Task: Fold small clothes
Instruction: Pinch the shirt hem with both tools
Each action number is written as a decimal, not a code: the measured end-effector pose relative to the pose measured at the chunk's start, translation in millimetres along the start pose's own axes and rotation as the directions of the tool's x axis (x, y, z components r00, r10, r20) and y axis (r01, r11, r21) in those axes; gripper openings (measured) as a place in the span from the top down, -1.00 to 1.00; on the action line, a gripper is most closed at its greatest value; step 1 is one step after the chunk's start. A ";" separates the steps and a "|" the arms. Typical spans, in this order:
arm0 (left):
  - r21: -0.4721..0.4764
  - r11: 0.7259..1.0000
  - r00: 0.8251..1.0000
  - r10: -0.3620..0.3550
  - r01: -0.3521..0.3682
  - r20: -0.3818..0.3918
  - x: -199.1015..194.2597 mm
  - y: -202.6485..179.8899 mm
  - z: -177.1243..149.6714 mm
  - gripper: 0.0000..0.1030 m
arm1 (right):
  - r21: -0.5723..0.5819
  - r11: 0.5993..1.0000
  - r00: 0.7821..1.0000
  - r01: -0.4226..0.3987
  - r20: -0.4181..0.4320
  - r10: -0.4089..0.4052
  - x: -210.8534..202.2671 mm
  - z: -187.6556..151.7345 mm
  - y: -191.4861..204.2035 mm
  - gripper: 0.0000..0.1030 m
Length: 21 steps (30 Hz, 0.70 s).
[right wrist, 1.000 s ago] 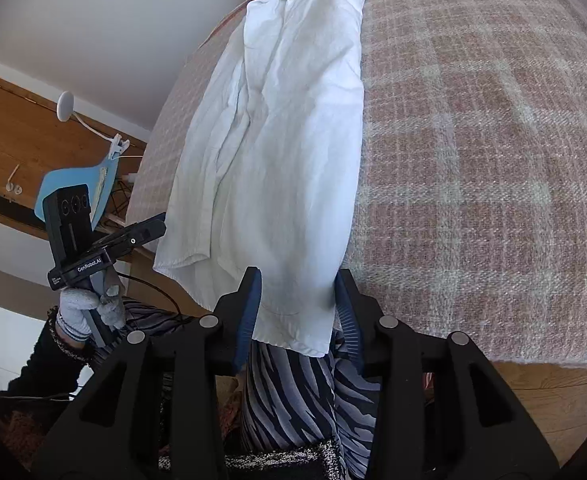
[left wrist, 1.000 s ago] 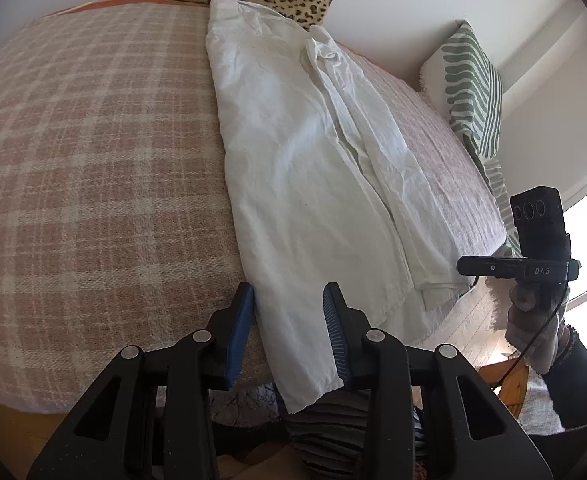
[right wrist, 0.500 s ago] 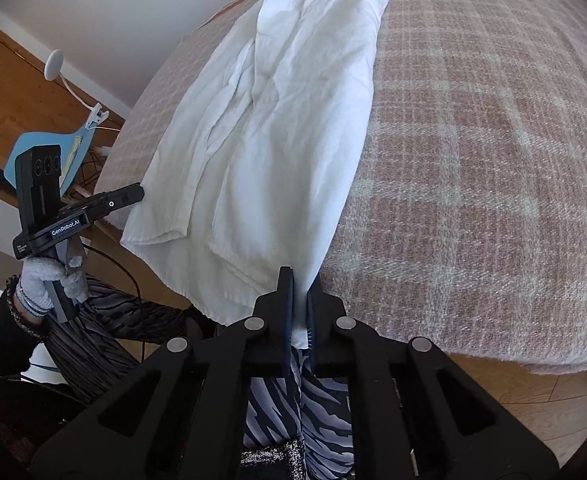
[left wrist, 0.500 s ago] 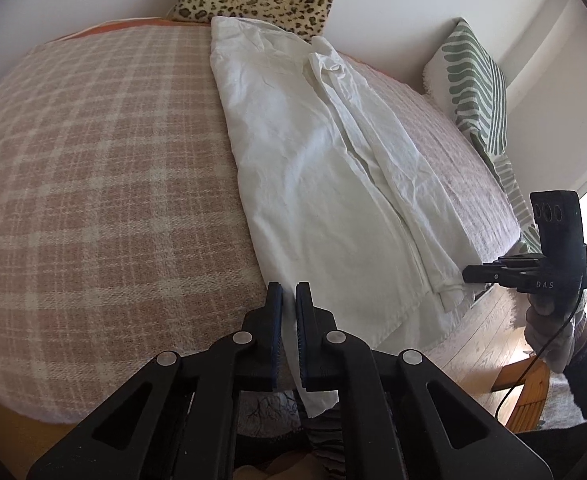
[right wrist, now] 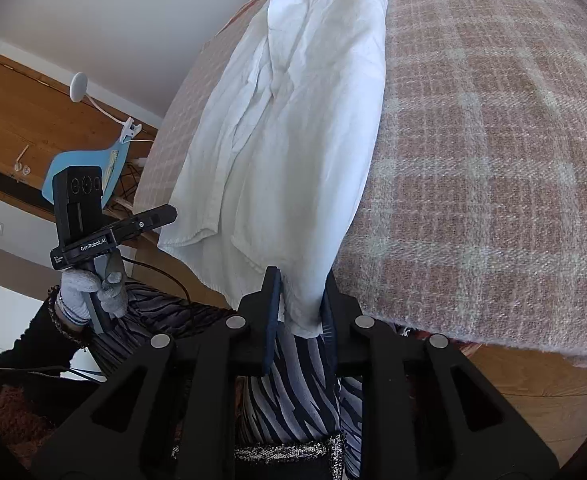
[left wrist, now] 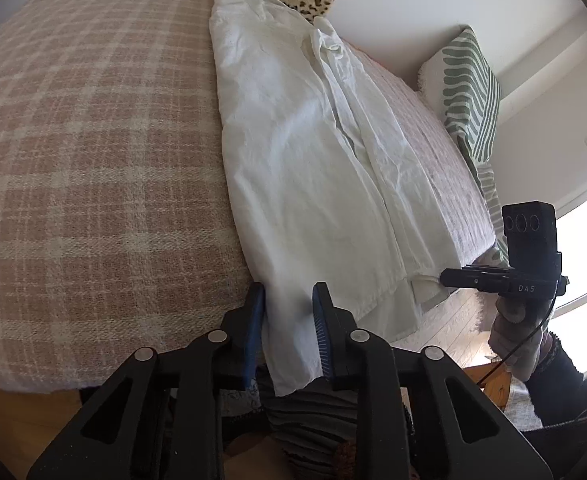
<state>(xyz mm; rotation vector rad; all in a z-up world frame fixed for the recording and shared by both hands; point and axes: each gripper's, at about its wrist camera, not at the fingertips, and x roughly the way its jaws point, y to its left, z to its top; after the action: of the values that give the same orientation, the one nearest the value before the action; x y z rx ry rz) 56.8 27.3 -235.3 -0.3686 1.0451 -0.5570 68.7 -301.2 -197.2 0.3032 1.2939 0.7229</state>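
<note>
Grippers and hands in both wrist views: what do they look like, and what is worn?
Each tool, left and right, is matte black with blue ribbed pads and silver pivot screws. White lettering marks the bodies, "GenRobot.AI" on the left one. Thin black cables trail from the handles. Both hands wear light knit gloves, with dark sleeves and beaded bracelets.

Each wrist camera looked forward and down along its own fingers from the bed's (left wrist: 93,160) near edge, close to the white shirt (left wrist: 313,160). Both views shared the shirt, the bed and the opposite gripper.
</note>
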 end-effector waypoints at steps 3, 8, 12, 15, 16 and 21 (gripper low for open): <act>-0.013 0.999 0.999 -0.034 0.034 0.006 -1.6 0.9 2.2 0.88 | 0.008 1.000 1.000 -0.011 0.006 0.011 5.2 -0.1 3.4 0.78; -0.054 0.991 0.992 -0.121 0.124 0.043 -12.1 0.0 9.4 0.90 | 0.042 0.995 0.995 -0.087 0.048 0.085 -3.7 2.6 4.8 0.80; -0.081 0.979 0.980 -0.181 0.187 0.079 -20.5 0.5 17.9 0.91 | 0.045 0.991 0.990 -0.123 0.082 0.119 -13.0 5.3 8.7 0.80; -0.079 0.972 0.972 -0.211 0.220 0.106 -26.9 -2.1 25.9 0.91 | 0.060 0.984 0.980 -0.168 0.121 0.160 -21.3 10.6 9.5 0.80; -0.077 0.971 0.969 -0.216 0.226 0.116 -29.5 -2.8 30.4 0.91 | 0.058 0.983 0.977 -0.176 0.134 0.167 -25.4 13.3 8.6 0.80; -0.066 0.966 0.959 -0.236 0.249 0.158 -37.8 -9.3 50.5 0.91 | 0.057 0.978 0.961 -0.202 0.206 0.187 -39.6 31.5 10.7 0.81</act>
<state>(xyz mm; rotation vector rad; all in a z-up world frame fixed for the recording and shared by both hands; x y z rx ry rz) 84.7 43.6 -180.3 -0.6107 0.8861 -0.6946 91.2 -312.7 -152.0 0.5590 1.1121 0.7883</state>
